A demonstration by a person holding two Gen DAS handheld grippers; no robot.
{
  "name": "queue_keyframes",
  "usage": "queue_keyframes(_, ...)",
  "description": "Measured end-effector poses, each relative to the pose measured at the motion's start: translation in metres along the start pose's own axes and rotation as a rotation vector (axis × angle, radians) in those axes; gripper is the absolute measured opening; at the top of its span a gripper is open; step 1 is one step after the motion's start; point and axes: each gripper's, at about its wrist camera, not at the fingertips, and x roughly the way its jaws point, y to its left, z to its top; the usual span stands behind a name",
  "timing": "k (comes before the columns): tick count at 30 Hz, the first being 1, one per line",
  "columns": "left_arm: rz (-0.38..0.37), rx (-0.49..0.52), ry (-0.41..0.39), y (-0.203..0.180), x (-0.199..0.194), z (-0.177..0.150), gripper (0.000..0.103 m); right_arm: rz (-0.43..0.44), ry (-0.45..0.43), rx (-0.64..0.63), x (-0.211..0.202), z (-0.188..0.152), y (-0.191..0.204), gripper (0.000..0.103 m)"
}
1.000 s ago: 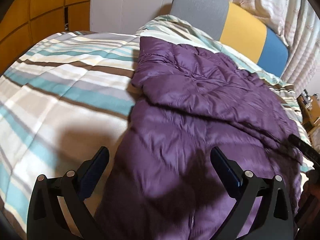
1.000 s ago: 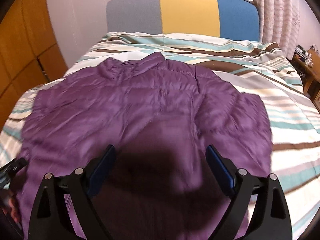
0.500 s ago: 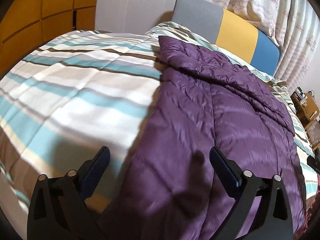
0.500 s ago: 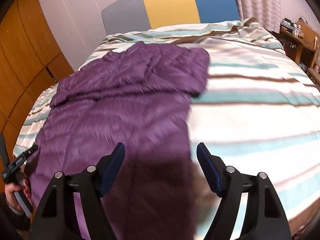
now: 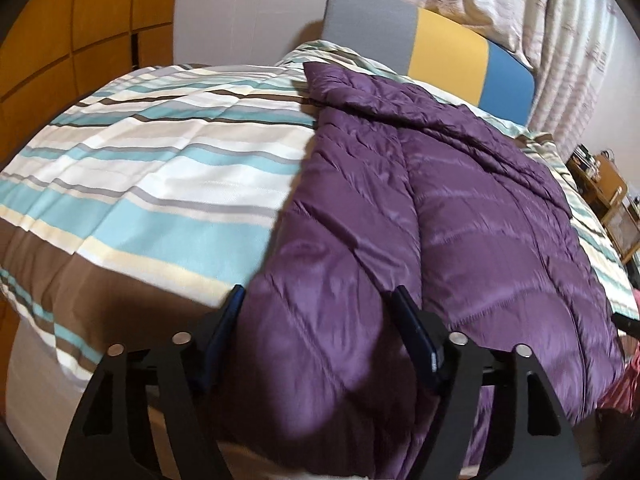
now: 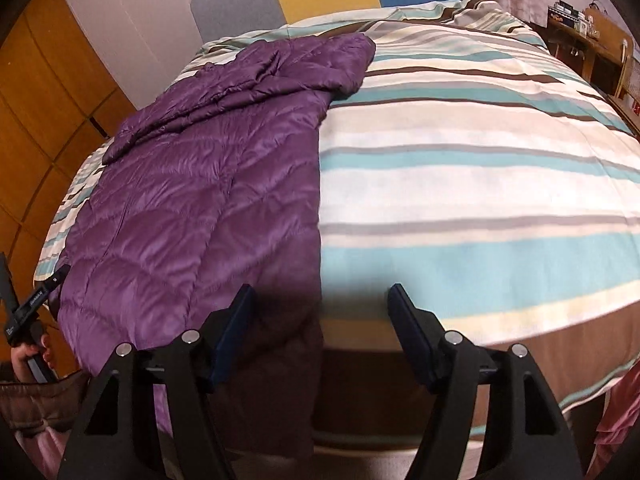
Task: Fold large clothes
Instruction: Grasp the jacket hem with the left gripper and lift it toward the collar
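Jacket point(image 5: 460, 216) puffy, light, slick; best gripped at hem corners; left tongs point(image 5: 318, 320) and right tongs point(image 6: 320, 320) both apart, empty

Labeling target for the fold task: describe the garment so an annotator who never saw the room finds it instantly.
Start at the bed with the striped duvet and the grey, yellow and blue headboard. The purple jacket lies lengthwise along it, its near end draped over the foot edge. It is the only solid-coloured, shiny, quilted thing there, among teal, cream and brown stripes.
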Motion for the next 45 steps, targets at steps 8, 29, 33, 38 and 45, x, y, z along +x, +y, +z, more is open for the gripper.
queue_keyframes(8,-0.017,0.019,0.001,-0.002,-0.009,-0.015,0.072,0.08,0.042,-0.012,-0.011,-0.019,0.004,0.063)
queue_keyframes(29,-0.162,0.159,-0.085,-0.052,-0.043,-0.01,0.009,0.184,-0.094,-0.164,-0.028,-0.018,0.042,0.007)
queue_keyframes(33,-0.207,0.142,-0.143,-0.057,-0.053,0.008,0.009,0.188,-0.168,-0.167,-0.041,-0.004,0.044,0.007)
queue_keyframes(38,-0.23,0.093,-0.203,-0.057,-0.051,0.036,0.009,0.18,-0.239,-0.162,-0.043,0.018,0.047,0.007)
queue_keyframes(45,-0.243,0.0,-0.27,-0.046,-0.041,0.086,0.009,0.171,-0.313,-0.113,-0.042,0.053,0.044,0.007)
